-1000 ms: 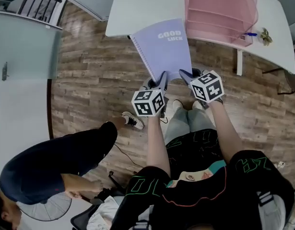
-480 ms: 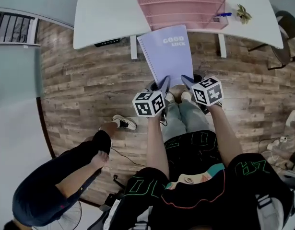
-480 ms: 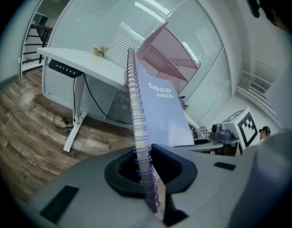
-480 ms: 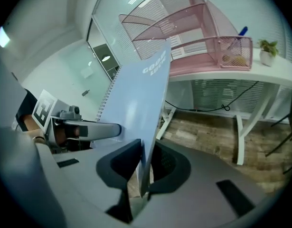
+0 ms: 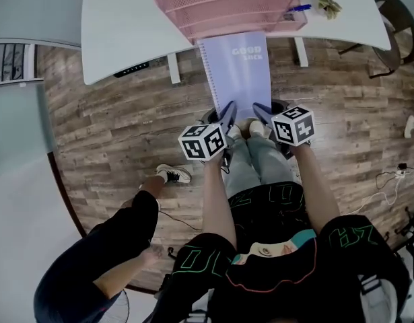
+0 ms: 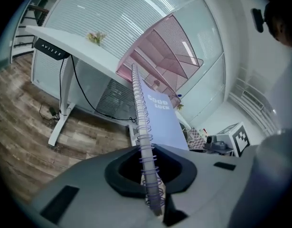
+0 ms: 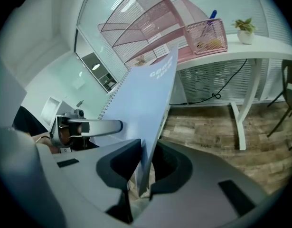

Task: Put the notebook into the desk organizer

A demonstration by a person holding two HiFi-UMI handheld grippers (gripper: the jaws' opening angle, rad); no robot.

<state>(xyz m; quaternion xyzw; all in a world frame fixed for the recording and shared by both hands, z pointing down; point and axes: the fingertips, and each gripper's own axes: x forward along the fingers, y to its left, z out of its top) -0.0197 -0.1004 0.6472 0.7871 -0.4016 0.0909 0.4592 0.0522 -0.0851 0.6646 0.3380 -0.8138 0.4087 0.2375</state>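
A lavender spiral notebook (image 5: pixel 237 73) marked "GOOD LUCK" is held flat in the air between both grippers. My left gripper (image 5: pixel 227 112) is shut on its spiral-bound near corner (image 6: pixel 148 160). My right gripper (image 5: pixel 260 111) is shut on the other near corner (image 7: pixel 146 165). The notebook's far edge reaches the front of the pink mesh desk organizer (image 5: pixel 227 5), a stack of sloped trays (image 7: pixel 141 23) on the white desk (image 5: pixel 126 25). In the left gripper view the notebook (image 6: pixel 157 113) points at the organizer (image 6: pixel 160 46).
A pink mesh pen cup (image 7: pixel 206 34) with a blue pen (image 5: pixel 297 8) stands right of the organizer, with a small plant (image 5: pixel 328 3) beyond it. Another person (image 5: pixel 106 247) crouches on the wooden floor (image 5: pixel 119 126) at lower left. A dark chair (image 5: pixel 395 19) is at far right.
The desk and organizer have come closer and more centred in the head view. The notebook has straightened and its far edge now reaches the organizer's front. Both grips are unchanged.
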